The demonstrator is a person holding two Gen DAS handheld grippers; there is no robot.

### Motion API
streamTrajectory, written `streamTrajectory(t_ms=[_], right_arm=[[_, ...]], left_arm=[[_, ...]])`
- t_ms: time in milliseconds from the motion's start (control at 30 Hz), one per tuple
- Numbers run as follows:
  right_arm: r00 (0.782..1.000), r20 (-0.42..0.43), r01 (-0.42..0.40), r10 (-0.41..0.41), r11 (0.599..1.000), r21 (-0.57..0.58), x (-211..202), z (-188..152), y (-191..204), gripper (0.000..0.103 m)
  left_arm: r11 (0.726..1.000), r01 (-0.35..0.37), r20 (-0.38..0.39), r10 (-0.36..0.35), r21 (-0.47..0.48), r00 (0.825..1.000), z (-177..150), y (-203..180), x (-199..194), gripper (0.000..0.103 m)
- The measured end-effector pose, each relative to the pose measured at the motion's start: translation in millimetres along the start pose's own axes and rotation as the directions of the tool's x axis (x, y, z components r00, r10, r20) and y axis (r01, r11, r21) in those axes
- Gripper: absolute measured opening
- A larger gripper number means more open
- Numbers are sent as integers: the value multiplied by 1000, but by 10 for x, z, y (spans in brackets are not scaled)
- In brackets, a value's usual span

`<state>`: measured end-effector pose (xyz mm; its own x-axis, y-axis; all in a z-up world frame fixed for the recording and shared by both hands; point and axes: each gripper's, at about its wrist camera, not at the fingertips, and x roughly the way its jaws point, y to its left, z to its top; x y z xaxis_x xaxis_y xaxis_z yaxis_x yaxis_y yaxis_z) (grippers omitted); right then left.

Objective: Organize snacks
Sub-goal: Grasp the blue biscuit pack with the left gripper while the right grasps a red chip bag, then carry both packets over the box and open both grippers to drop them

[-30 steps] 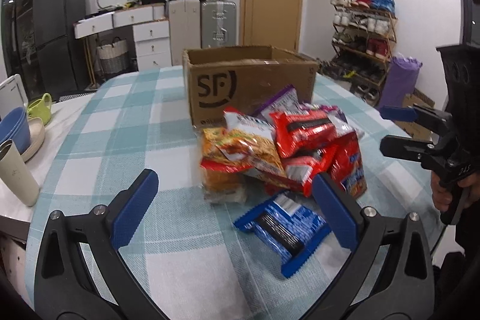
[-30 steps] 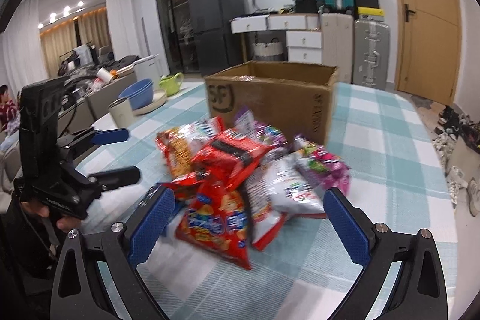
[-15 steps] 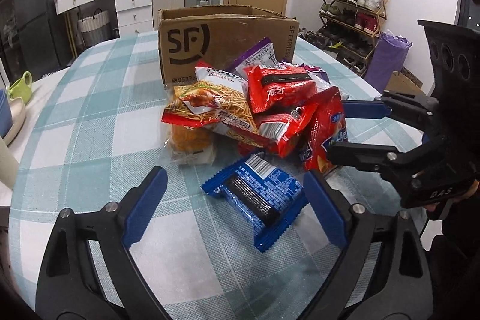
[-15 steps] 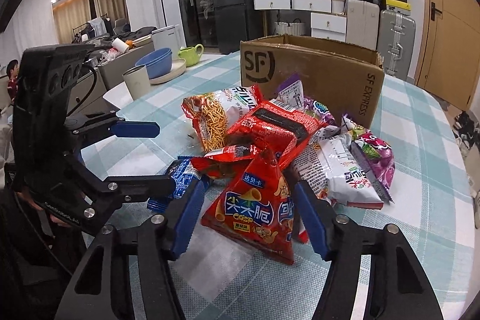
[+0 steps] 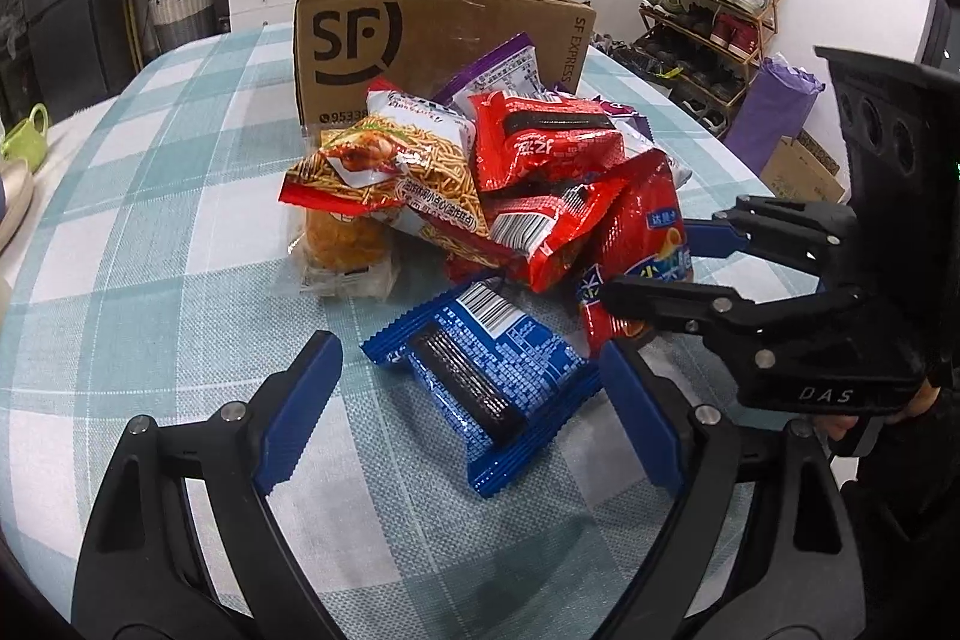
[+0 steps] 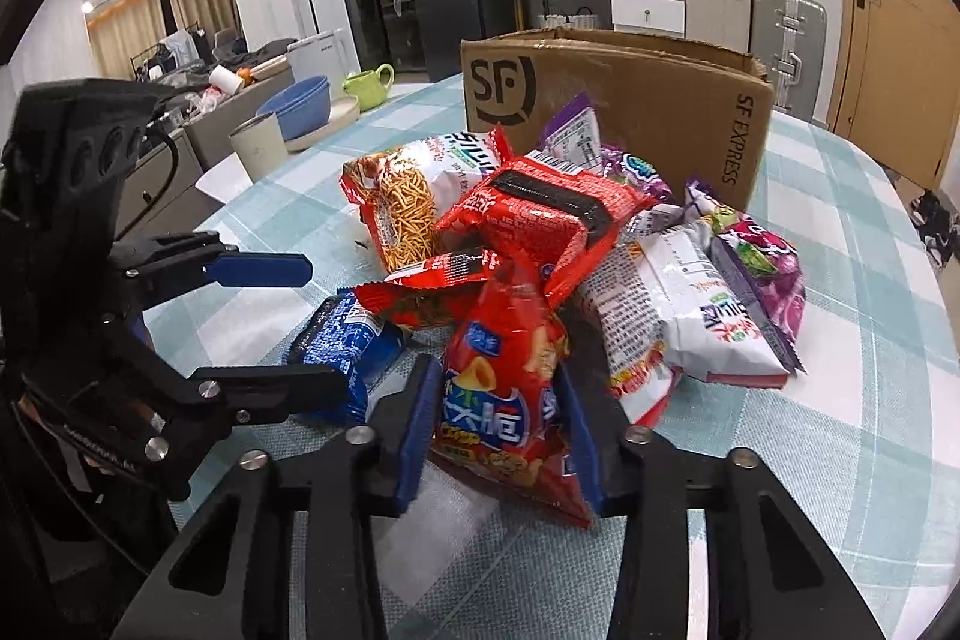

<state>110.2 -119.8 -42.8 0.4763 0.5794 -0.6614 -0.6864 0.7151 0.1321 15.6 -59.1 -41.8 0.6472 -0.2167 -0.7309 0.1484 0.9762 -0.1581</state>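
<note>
Between the right gripper's (image 6: 495,430) blue pads sits a red crisp bag (image 6: 510,400) with a blue-and-yellow label, while a blue packet (image 5: 480,376) with a black stripe lies between the left gripper's (image 5: 474,412) blue pads. Beyond both sets of fingers, red, orange, white and purple packs (image 6: 600,244) are heaped before a brown cardboard box (image 5: 444,34) printed in black, on a teal-and-white checked tablecloth (image 5: 156,244).

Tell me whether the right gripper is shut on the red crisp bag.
Shut on it: the right gripper has a blue pad pressed against each side of the red crisp bag, which bulges between them.
</note>
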Motion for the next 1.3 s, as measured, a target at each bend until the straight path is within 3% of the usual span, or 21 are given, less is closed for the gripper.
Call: streamTrajectory(t_ms=[367, 633, 700, 800, 967, 1300], right_arm=[[995, 105, 3, -4, 1000, 14, -354, -63, -8, 35], [993, 120, -4, 2, 1000, 13, -378, -94, -22, 35], [992, 128, -6, 5, 1000, 15, -393, -102, -17, 35], [990, 138, -7, 5, 1000, 11, -415, -92, -3, 35], [987, 163, -8, 6, 1000, 11, -483, -124, 8, 35], [969, 248, 6, -11, 1000, 22, -769, -142, 48, 35]], left_arm=[[999, 4, -48, -6, -45, 999, 58, -46, 138, 87], [998, -22, -49, 19, -61, 999, 86, -42, 229, 62], [998, -7, -46, 4, -61, 999, 53, -23, 211, 49], [998, -12, -27, 11, -56, 1000, 10, -15, 173, 45], [999, -17, -4, 16, -50, 1000, -49, -2, 85, 43], [1000, -13, 117, 13, 4, 993, -118, 5, -369, 43]])
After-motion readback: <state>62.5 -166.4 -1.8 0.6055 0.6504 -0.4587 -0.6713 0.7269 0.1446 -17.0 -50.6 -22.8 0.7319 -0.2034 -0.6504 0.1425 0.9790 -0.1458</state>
